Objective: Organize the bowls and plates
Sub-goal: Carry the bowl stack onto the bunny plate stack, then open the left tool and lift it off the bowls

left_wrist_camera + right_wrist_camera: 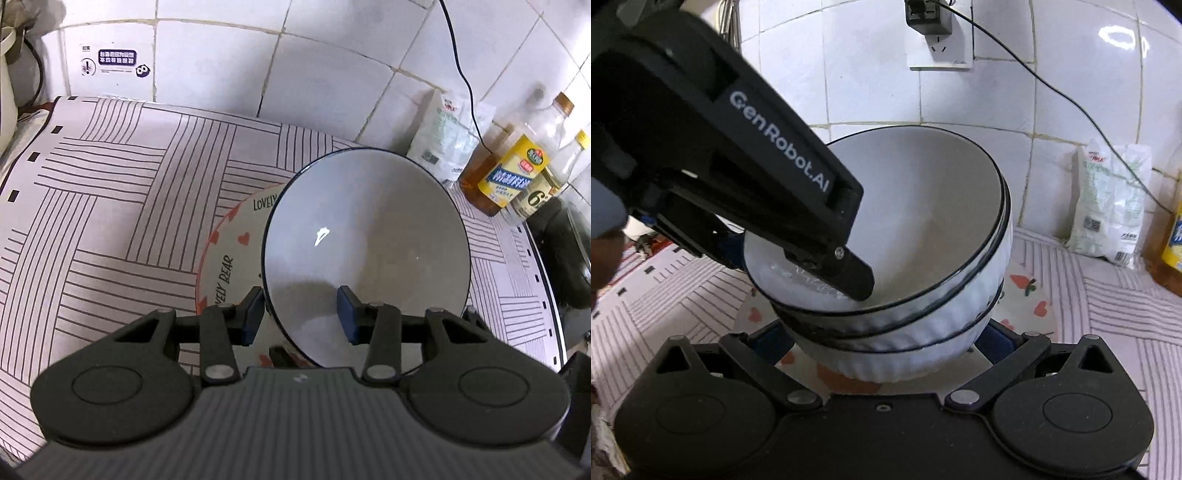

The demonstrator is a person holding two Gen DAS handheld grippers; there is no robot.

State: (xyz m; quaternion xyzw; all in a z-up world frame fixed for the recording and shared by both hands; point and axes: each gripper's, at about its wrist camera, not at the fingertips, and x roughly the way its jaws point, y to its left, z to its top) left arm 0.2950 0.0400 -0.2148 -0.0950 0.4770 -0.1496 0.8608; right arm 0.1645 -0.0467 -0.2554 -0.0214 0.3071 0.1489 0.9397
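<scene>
- White ribbed upper bowl (369, 240), dark-rimmed, tilted and nested in a matching lower bowl (905, 365); both stacked on a plate (229, 258) on a line-patterned cloth (110, 184).
- Left gripper (301, 299): jaws partly apart, clamped across the upper bowl's near wall, with one pad outside the rim and one inside.
- Right gripper (884, 339): fingers either side of the lower bowl's body; cannot tell whether pressing, as the pads are largely hidden.
- Plate lettering: "LOVELY BEAR", with red hearts.
- Left gripper housing: "GenRobot.AI".
- Yellow-labelled oil bottle (506, 173) and white bag (447, 136) by the tiled wall; a large "6" on a neighbouring label, other print too small to read.
</scene>
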